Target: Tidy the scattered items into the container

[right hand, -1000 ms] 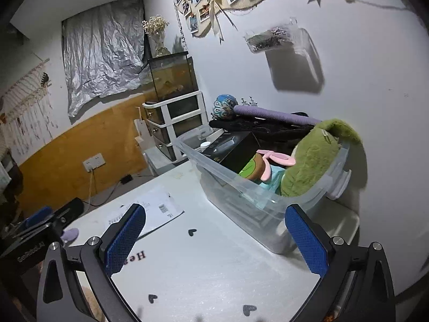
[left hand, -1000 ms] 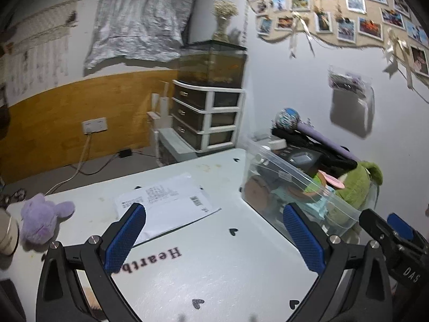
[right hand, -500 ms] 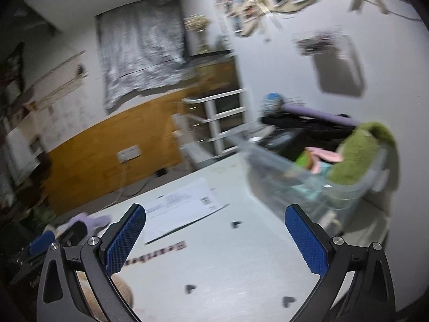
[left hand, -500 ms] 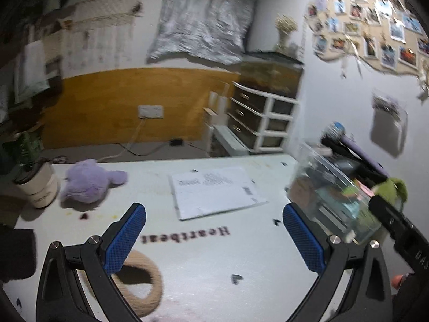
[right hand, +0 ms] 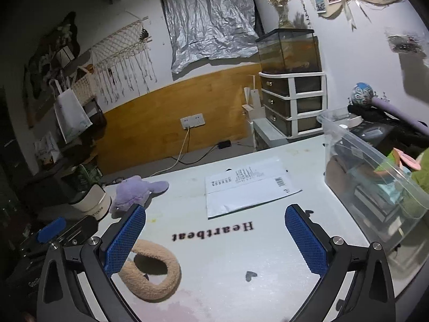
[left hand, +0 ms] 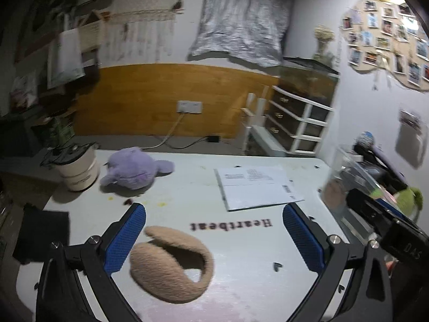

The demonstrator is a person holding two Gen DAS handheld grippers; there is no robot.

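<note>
Both wide open and holding nothing: left claw [left hand: 214, 237], right claw [right hand: 214, 238]. Just below, on the white tabletop [right hand: 268, 241], a tan fuzzy earmuff [left hand: 171, 264], close by the left claw's left finger. Farther back, a white envelope [left hand: 254, 187] and a purple plush toy [left hand: 134, 171]. At the right edge, a clear bin [right hand: 375, 166], already stuffed.

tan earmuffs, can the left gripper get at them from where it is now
Probably yes. The left gripper is open, and the tan earmuffs lie flat on the table between its fingers, close to the left one. Nothing sits on or against them.
</note>
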